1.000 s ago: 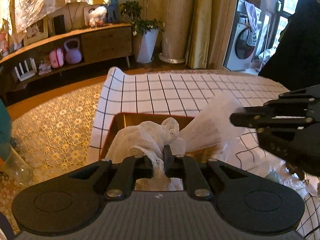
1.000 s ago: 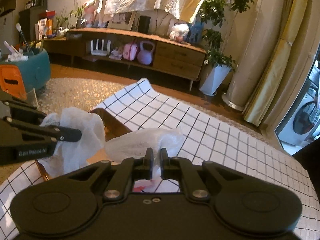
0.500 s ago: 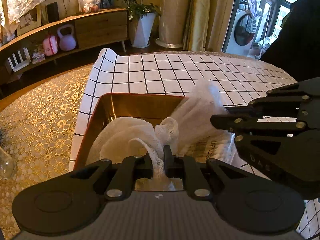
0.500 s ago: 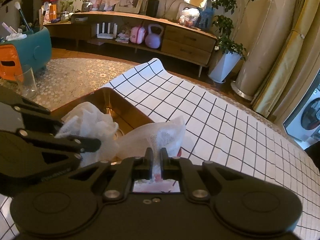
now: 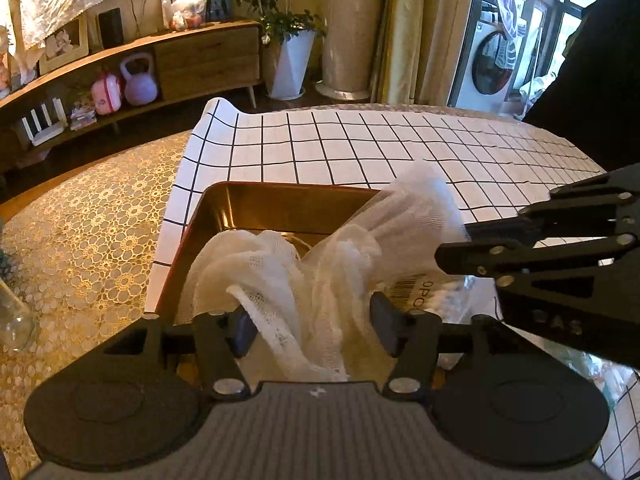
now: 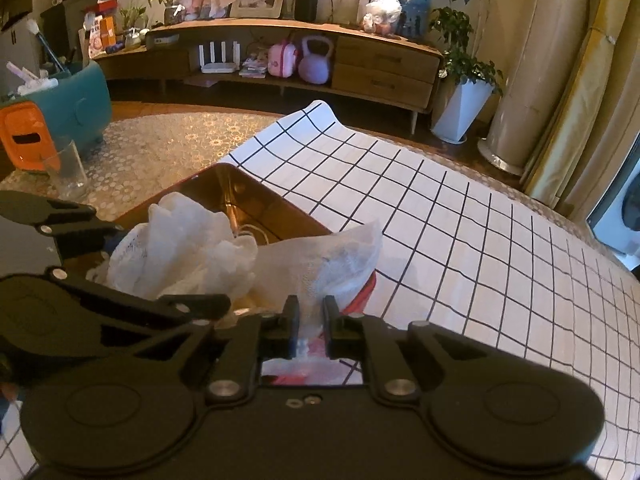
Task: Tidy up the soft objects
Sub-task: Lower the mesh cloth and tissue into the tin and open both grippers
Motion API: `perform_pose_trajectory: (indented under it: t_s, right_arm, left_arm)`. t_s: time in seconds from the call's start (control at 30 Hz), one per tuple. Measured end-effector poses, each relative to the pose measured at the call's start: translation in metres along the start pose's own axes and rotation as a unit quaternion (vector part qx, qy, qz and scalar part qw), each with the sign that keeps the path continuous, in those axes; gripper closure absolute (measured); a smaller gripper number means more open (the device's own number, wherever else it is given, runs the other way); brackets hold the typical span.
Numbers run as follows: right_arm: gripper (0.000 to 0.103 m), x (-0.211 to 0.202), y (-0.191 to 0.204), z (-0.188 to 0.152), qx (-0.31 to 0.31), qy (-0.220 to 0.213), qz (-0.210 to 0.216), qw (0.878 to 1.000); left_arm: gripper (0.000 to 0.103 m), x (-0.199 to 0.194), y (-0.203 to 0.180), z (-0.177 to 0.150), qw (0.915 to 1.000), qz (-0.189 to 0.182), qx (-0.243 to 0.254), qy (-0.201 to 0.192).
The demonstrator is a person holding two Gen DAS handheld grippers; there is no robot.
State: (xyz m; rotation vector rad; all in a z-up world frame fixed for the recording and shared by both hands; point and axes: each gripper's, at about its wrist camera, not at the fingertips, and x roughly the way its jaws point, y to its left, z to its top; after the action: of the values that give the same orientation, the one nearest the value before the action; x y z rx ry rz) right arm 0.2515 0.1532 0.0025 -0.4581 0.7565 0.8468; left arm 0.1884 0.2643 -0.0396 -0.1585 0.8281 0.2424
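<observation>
Over the left edge of the checked tablecloth, a copper-coloured tray holds a crumpled white mesh cloth. A second mesh piece runs lengthwise from the tray's right rim out over the tablecloth, possibly a filled pouch. The left gripper is opening, cloth loose between its jaws. The right gripper is opening too, with the second piece between its narrow jaws.
</observation>
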Motion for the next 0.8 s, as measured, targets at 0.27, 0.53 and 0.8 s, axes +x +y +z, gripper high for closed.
perform_pose_trajectory:
  t_s: [0.27, 0.53, 0.8]
  right_arm:
    - [0.077, -0.033, -0.011, -0.008, 0.02, -0.019, 0.012, 1.0]
    - [0.048, -0.084, -0.018, -0.018, 0.035, -0.062, 0.016, 0.997]
    - [0.043, -0.14, -0.035, -0.038, 0.061, -0.091, 0.01, 0.994]
  left_arm:
    - [0.034, -0.028, -0.006, 0.002, 0.9998, 0.01, 0.001, -0.017]
    - [0.03, -0.067, -0.016, 0.006, 0.999, 0.015, -0.005, -0.042]
    - [0.028, -0.111, -0.045, 0.007, 0.9981, 0.009, 0.004, -0.061]
